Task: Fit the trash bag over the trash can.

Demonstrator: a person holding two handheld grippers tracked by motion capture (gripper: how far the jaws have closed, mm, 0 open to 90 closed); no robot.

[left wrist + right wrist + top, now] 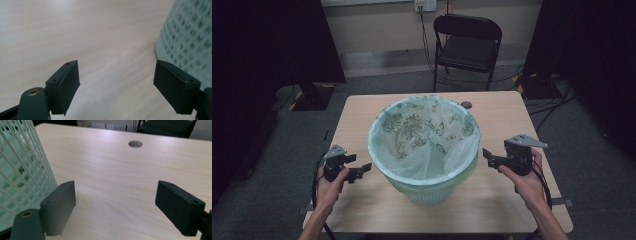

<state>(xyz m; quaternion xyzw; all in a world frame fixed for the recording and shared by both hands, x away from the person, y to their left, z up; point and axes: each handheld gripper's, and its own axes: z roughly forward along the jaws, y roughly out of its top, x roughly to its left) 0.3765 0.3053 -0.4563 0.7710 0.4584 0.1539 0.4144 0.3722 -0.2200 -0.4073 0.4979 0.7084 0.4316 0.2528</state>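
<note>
**A:** What did the figure show, reading from left to right?

**B:** At about 8 o'clock of the bin, the left gripper (362, 171) was held low over the table (357, 112), its jaws standing wide apart with only bare tabletop between them. The waste bin (424, 141) stood at the centre of the table, well inside its edges. At about 4 o'clock of the bin, the right gripper (488, 157) mirrored the left, jaws likewise parted and holding nothing.

**A:** What step was in hand, and how was it best done?

**B:** Judged from the pose, the two grippers flanked the bin to take hold of it or of its liner. Each jaw pair would best be brought in level at matching height, closing on the folded-over rim at 9 and 3 o'clock, so that the light bin neither tipped nor slid.

**A:** And the materials?

**B:** The bin was a pale green plastic lattice, round and tapering downward; in the right gripper view its wall (20, 170) showed as an open square grid. The liner (412, 130) was thin translucent film printed with green butterflies and foliage, slack inside and stretched over the rim. The table was pale wood-grain laminate with a round cable hole (135, 144). The pads (68, 85) were flat, matte black blocks.
</note>
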